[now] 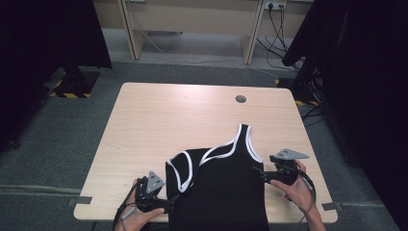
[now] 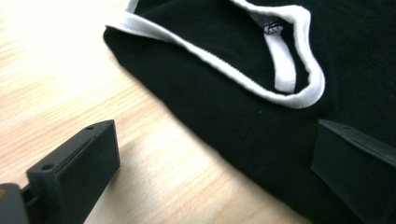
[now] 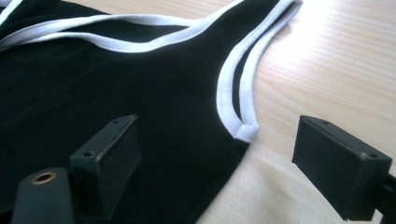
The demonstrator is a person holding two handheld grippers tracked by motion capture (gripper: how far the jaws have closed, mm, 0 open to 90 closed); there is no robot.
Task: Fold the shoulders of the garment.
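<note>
While lying flat on the wooden table [image 1: 159, 115], soft, light and limp black tank top [image 1: 219, 192] sagging if lifted at one spot. Left gripper [image 2: 210, 163] standing wide open, holding nothing, straddling the side hem. Right gripper [image 3: 224, 168] gaping too, straddling the armhole's white binding [image 3: 229, 98]. Pinching both doubled edges looking safest, further out toward the straps.

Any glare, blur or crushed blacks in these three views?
High view: sharp, faint sheen on the far table, dark curtains lose detail. Left gripper view: wood washed out at upper left, black top nearly featureless. Right gripper view: glare on the wood at upper right, near jaws soft.
</note>
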